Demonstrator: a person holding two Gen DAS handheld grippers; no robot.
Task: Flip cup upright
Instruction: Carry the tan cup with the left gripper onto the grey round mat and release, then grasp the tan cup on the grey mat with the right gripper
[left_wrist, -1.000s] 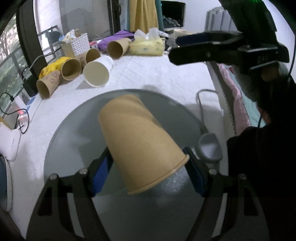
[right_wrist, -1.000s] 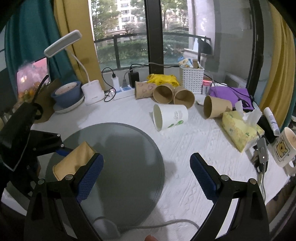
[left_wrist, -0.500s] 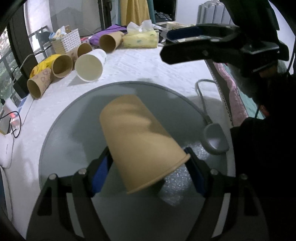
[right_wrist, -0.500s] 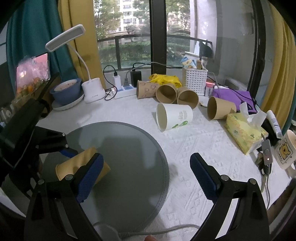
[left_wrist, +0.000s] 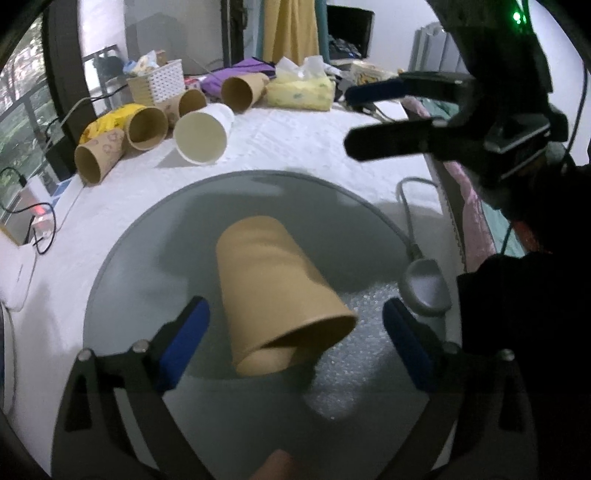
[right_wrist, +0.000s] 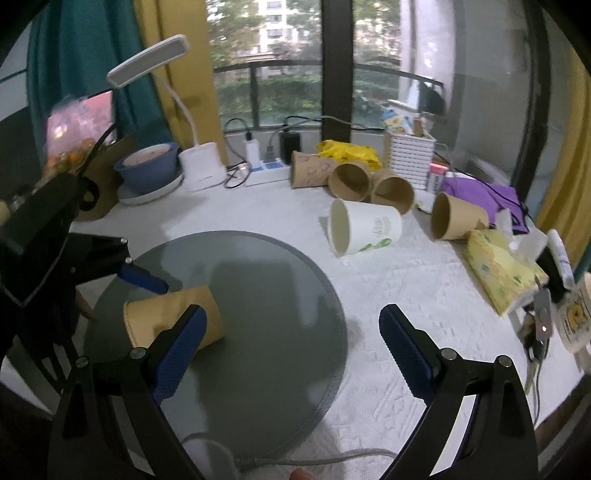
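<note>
A tan paper cup (left_wrist: 273, 291) lies tilted on its side on the round grey mat (left_wrist: 155, 236), open mouth toward the left wrist camera. My left gripper (left_wrist: 295, 339) is open, its blue pads apart on either side of the cup's rim and not touching it. The cup also shows in the right wrist view (right_wrist: 162, 317), partly behind my right gripper's left finger. My right gripper (right_wrist: 291, 343) is open and empty above the mat (right_wrist: 280, 295); it shows in the left wrist view (left_wrist: 373, 114) at the upper right.
Several paper cups lie on their sides at the back, among them a white cup (right_wrist: 365, 230) and a brown cup (right_wrist: 456, 221). A tissue pack (right_wrist: 502, 269), white basket (right_wrist: 410, 155), desk lamp (right_wrist: 199, 162), blue bowl (right_wrist: 149, 166) and cables ring the table.
My left gripper's jaws have opened and let go of the tan cup, which now rests on the mat. The left gripper has drawn back a little. The right gripper stays open.
</note>
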